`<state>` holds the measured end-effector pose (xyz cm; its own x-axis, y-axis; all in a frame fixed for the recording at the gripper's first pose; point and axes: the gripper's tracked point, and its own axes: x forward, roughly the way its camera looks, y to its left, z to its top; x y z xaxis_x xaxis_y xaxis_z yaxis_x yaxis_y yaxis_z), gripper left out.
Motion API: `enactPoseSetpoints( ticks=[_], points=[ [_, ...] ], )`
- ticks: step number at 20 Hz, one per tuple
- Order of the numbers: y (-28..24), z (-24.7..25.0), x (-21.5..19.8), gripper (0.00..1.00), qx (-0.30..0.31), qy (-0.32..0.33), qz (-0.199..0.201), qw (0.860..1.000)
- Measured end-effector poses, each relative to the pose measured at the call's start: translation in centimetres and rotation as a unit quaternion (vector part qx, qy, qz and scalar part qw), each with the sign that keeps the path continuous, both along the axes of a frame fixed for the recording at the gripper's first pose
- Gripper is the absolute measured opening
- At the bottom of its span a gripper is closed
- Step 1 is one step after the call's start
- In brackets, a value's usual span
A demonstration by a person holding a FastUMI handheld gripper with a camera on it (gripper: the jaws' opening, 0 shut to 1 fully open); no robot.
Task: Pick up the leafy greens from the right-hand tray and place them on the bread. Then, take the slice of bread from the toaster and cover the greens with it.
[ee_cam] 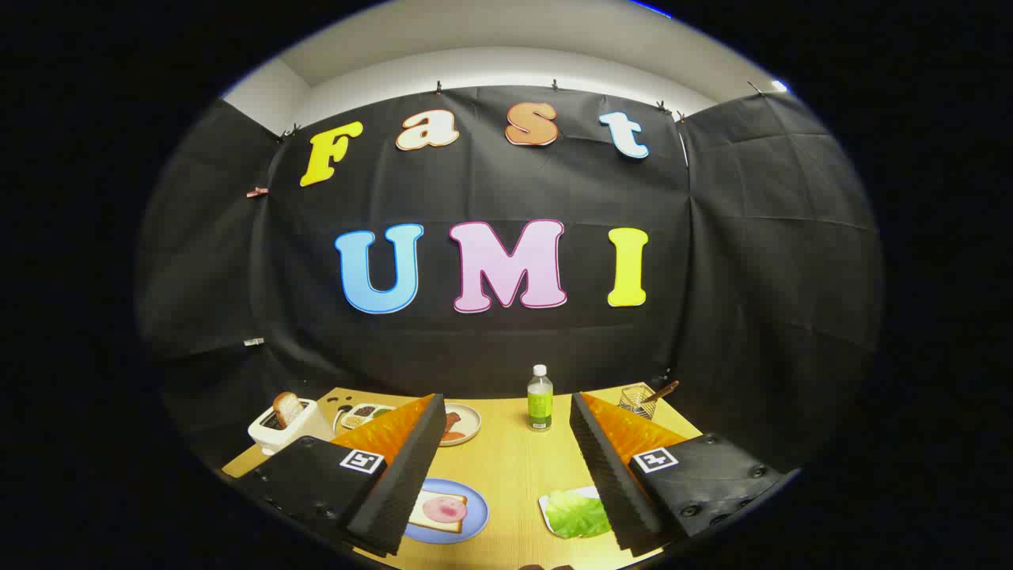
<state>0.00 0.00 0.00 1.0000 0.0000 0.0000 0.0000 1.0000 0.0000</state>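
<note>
Reaching for the crinkled green lettuce leaf (pixel 578 514) calls for lowering the hand-held gripper (pixel 506 475), whose 2 fingers stand wide apart and hold nothing, until they straddle the leaf, then pinching low so it does not slip. That leaf lies on a small white tray (pixel 548 507) just inside the right finger, touching nothing else. Beside the left finger, a slice of bread topped with pink ham (pixel 440 509) waits on a round blue plate (pixel 473 514). Beyond it, the white toaster (pixel 285 431) holds 1 browned slice (pixel 287 408) upright on the wooden table (pixel 510 467).
</note>
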Motion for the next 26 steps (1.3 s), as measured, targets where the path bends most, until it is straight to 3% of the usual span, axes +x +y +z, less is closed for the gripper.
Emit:
enactPoseSetpoints(
  ticks=[15, 26],
  points=[
    [-1.7, -1.2, -1.2, 0.98, 0.001, 0.012, -0.009, 1.0],
    [-4.9, -5.2, -0.2, 0.98, -0.012, 0.058, -0.006, 0.998]
  ],
)
